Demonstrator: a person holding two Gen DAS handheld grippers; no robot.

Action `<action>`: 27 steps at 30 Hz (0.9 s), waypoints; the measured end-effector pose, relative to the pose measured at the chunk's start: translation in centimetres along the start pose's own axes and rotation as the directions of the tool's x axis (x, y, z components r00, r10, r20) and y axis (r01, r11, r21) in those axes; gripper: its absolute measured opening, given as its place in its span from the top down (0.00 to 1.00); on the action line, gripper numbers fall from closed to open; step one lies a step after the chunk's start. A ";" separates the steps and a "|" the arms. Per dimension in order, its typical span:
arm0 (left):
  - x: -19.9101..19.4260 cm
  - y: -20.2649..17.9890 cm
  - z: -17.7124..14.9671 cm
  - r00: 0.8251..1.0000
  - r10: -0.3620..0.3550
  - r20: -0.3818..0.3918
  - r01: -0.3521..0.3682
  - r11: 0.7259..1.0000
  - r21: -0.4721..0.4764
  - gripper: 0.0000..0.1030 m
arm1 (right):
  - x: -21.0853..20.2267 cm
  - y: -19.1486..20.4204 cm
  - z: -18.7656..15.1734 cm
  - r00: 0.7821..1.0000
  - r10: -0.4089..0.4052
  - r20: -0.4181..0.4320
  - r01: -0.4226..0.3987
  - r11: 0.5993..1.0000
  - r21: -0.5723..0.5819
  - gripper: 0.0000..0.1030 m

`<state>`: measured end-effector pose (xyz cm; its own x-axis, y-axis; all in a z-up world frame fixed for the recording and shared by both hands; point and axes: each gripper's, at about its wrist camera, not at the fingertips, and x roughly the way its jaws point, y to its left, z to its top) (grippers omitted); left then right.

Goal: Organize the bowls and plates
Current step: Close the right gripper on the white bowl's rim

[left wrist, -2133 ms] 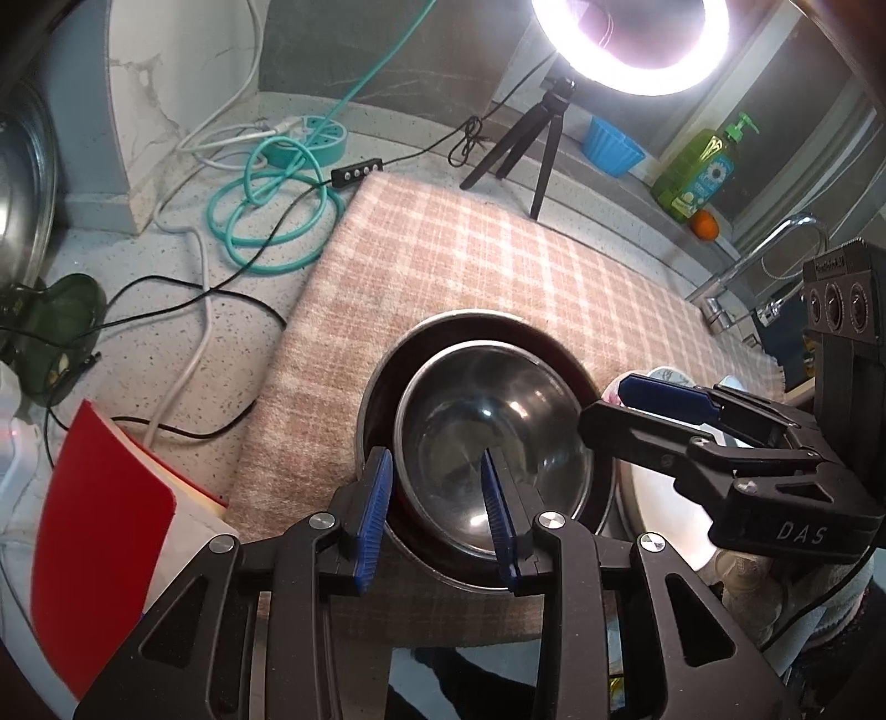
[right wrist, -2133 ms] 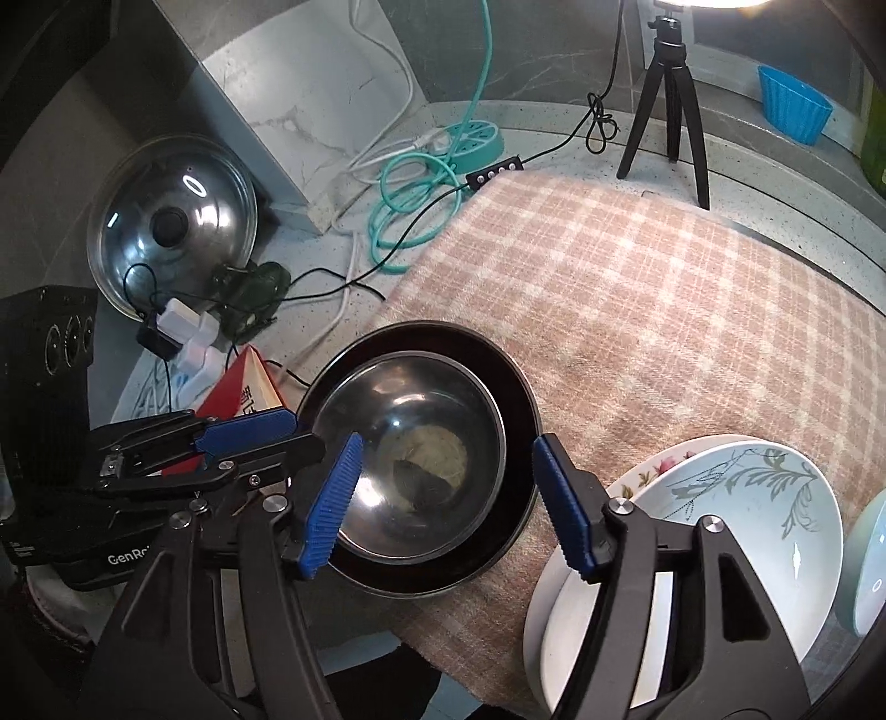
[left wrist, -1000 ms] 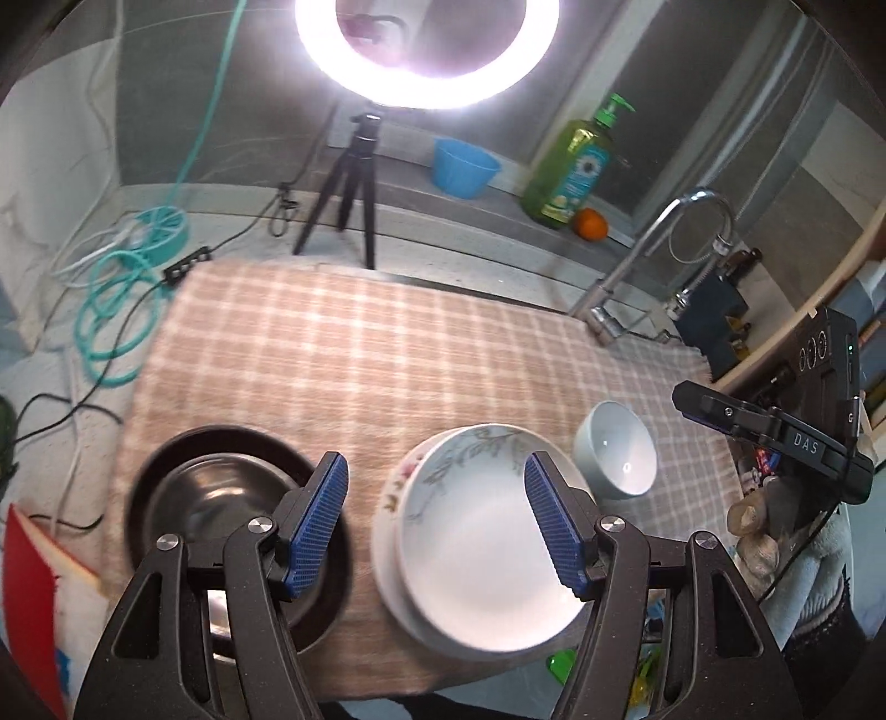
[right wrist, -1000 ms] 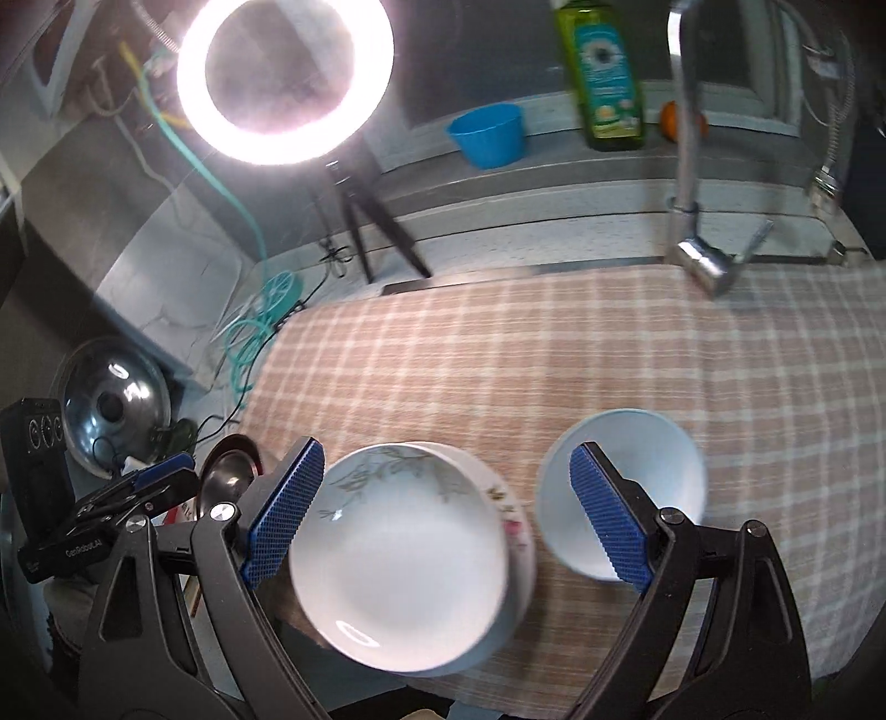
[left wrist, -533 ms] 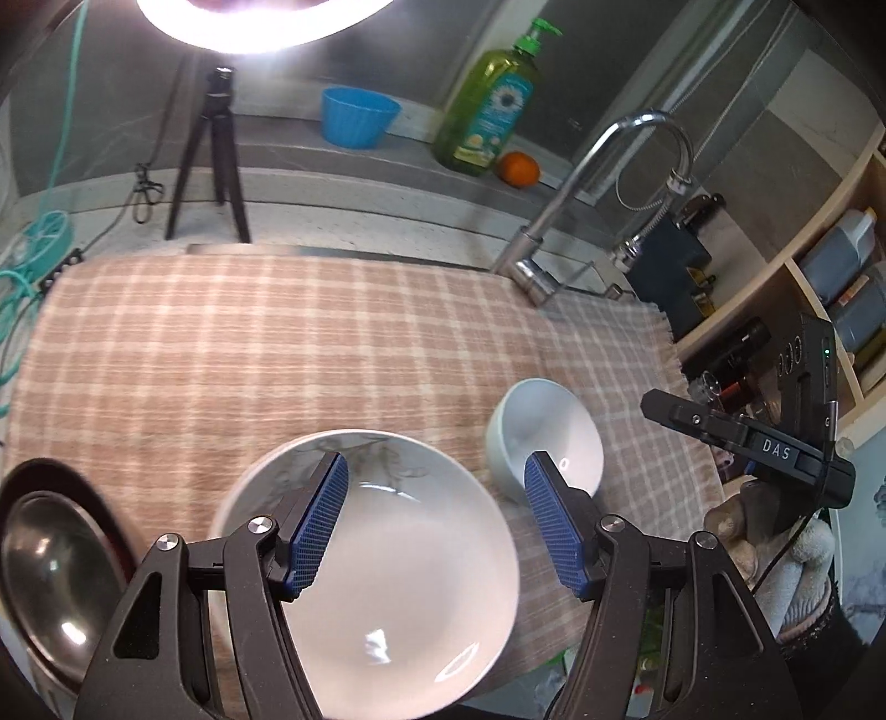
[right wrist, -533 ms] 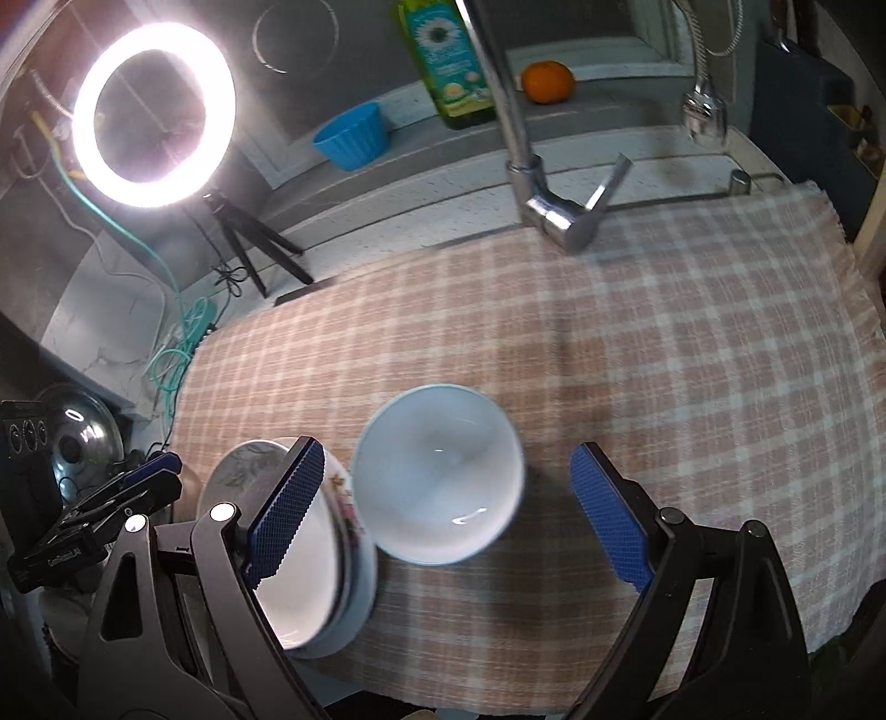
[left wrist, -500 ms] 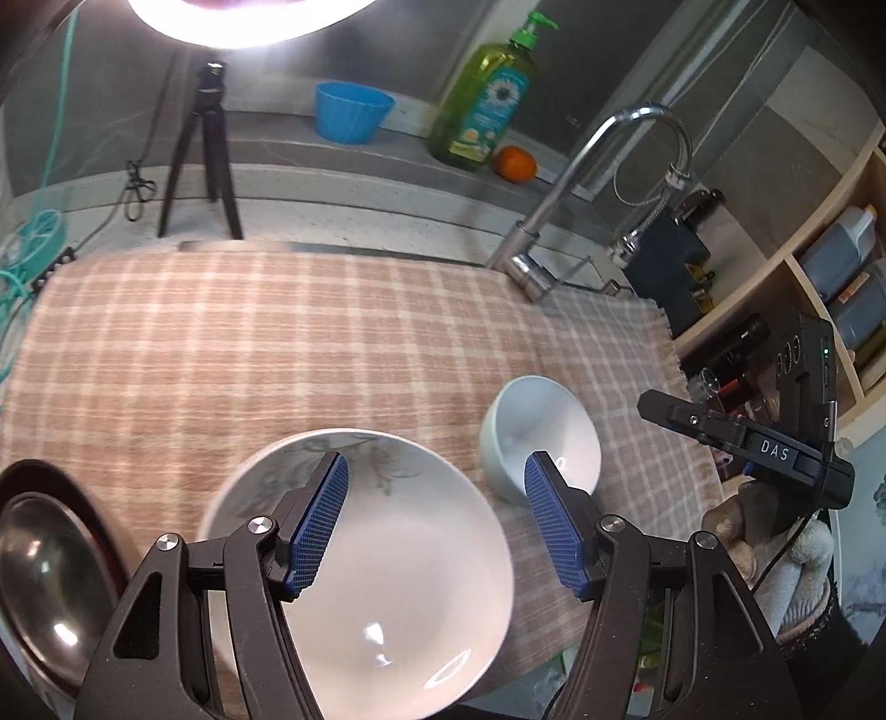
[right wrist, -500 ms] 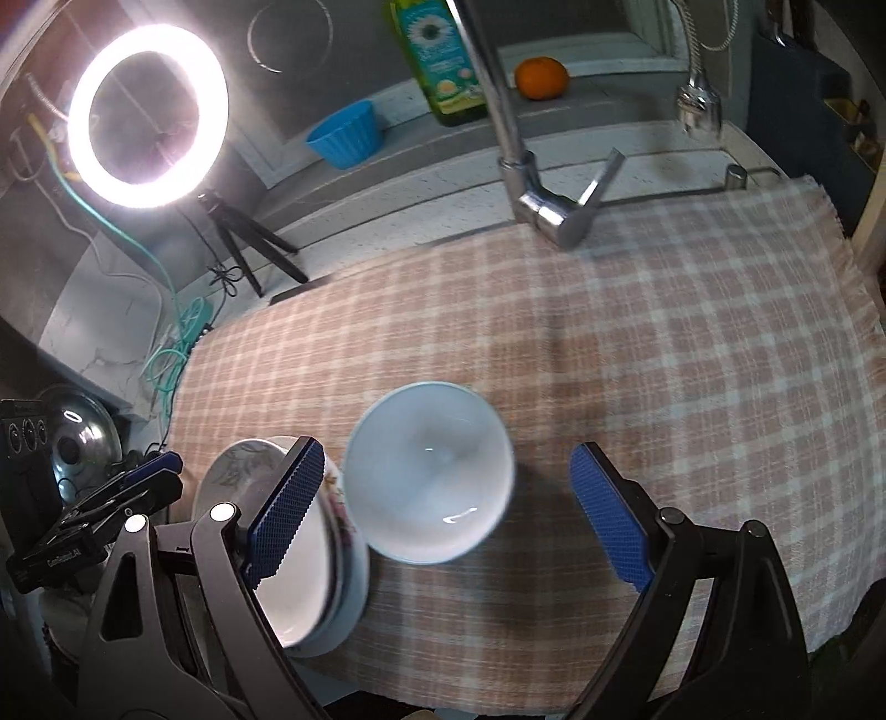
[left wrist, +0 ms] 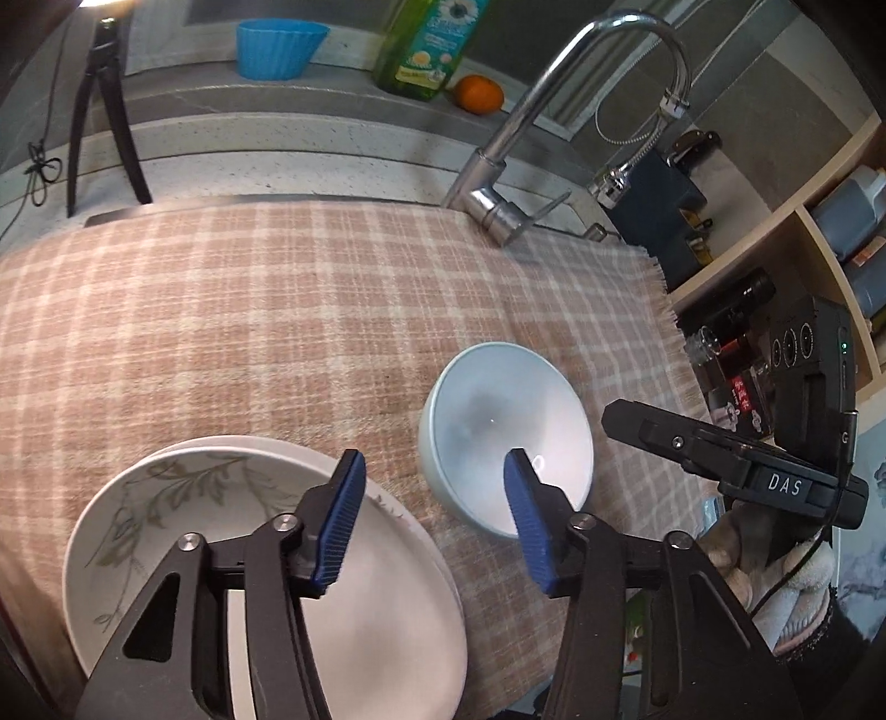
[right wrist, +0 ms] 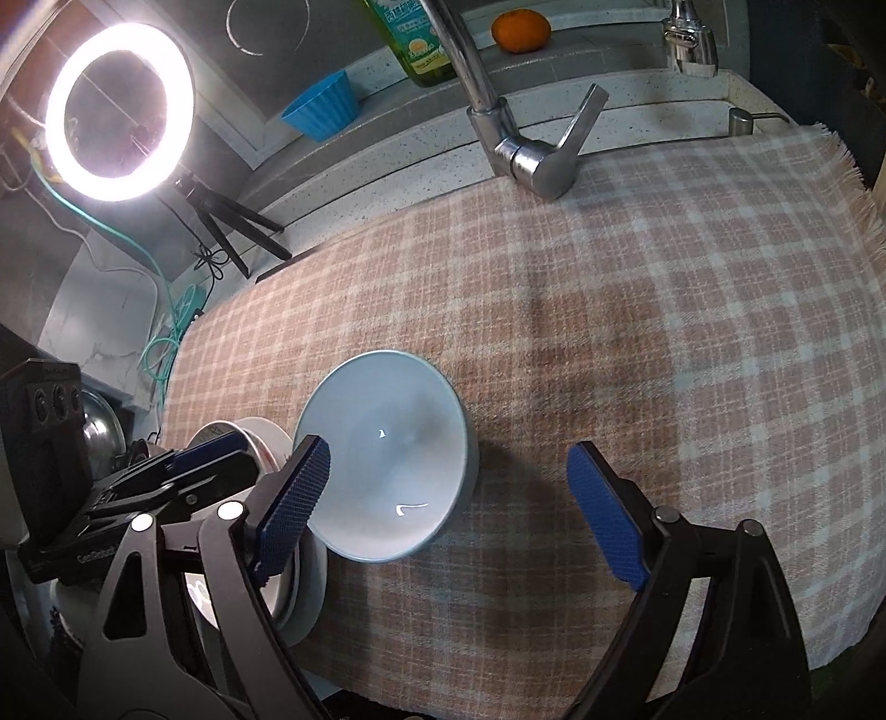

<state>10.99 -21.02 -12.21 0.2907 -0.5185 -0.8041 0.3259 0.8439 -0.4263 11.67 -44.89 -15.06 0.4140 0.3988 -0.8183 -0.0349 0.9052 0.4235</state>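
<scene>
A small white bowl (left wrist: 504,426) stands upright on the checked cloth (left wrist: 249,310), just right of a stack of white plates (left wrist: 166,498) with a leaf pattern. My left gripper (left wrist: 434,498) hangs over the bowl's near-left rim. Its jaws are closing, one pad over the plate edge, the other inside the bowl, neither pressing. In the right wrist view the same bowl (right wrist: 387,454) sits between the wide pads of my right gripper (right wrist: 448,507), close to the left pad. Those jaws are closing too, with nothing gripped. The plates (right wrist: 310,581) are partly hidden behind the left gripper (right wrist: 183,459).
A chrome faucet (left wrist: 498,205) rises at the cloth's far edge. Behind it stand a blue cup (left wrist: 277,50), a green soap bottle (left wrist: 426,50) and an orange (left wrist: 479,94). A ring light (right wrist: 119,113) on a tripod is far left, shelves (left wrist: 803,232) at right.
Both grippers swung right from the steel bowls, past the plates, and sank toward the white bowl. Both pairs of jaws stand narrower than half a second ago.
</scene>
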 end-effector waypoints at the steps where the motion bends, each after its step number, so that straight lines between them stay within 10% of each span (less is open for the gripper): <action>1: 0.3 0.0 0.1 1.000 -0.002 -0.009 0.002 1.000 0.001 0.60 | 0.1 0.0 0.0 1.000 0.004 -0.006 -0.004 1.000 0.000 0.22; 17: 3.1 -0.5 0.6 0.998 -0.009 -0.067 0.011 1.000 0.020 0.80 | 2.9 -1.0 -0.6 0.997 0.023 -0.078 -0.022 0.999 0.025 0.79; 27: 3.2 -1.0 0.7 0.998 0.006 -0.063 -0.003 0.999 0.049 0.80 | 2.7 -0.4 -0.3 0.997 -0.018 -0.070 0.018 1.000 -0.002 0.79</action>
<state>12.21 -23.64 -14.02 0.2352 -0.5039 -0.8311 0.3690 0.8374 -0.4033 12.49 -44.09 -17.56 0.3498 0.3919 -0.8509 -0.0292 0.9124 0.4082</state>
